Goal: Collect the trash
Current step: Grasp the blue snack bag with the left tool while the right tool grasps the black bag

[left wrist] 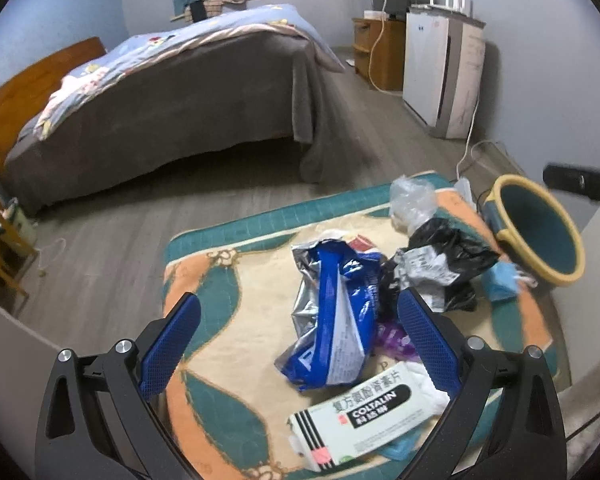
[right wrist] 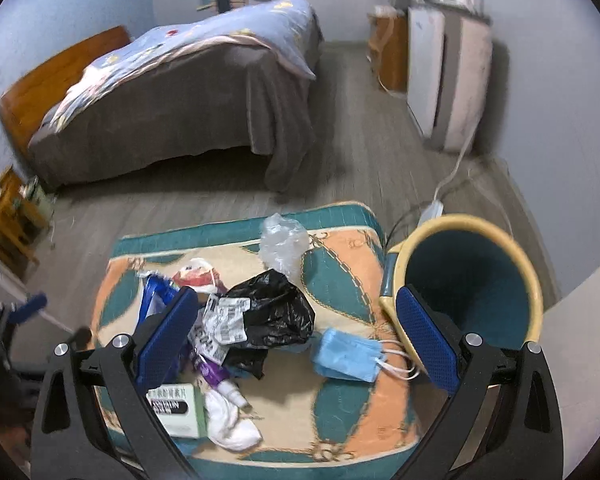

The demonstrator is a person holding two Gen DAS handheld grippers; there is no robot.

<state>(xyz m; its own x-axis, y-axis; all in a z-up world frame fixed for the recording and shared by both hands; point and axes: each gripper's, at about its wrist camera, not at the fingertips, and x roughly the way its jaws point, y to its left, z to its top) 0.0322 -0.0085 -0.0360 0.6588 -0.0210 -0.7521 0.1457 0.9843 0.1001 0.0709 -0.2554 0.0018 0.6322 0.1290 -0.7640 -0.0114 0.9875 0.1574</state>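
Trash lies heaped on a patterned teal, orange and cream mat (right wrist: 352,264), and as far as can be judged none of it is collected yet: what shows of the inside of the yellow-rimmed teal bin (right wrist: 472,280) at the mat's right edge looks empty.

Nearest the left gripper (left wrist: 300,344) is a white and green medicine box (left wrist: 364,416), long axis running left to right across the view, its striped end to the left. Just beyond it, a crumpled blue and silver foil bag (left wrist: 332,320) stretches away from the camera, its torn mouth at the far end. Both sit between the wide-open, empty jaws.

The right gripper (right wrist: 296,340), jaws also spread and holding nothing, hangs over a folded blue face mask (right wrist: 344,354), its ear loops pointing right toward the bin. Beyond are a crumpled black plastic bag (right wrist: 276,308) and a clear plastic wrapper (right wrist: 282,240).

The whole pile appears left to do.
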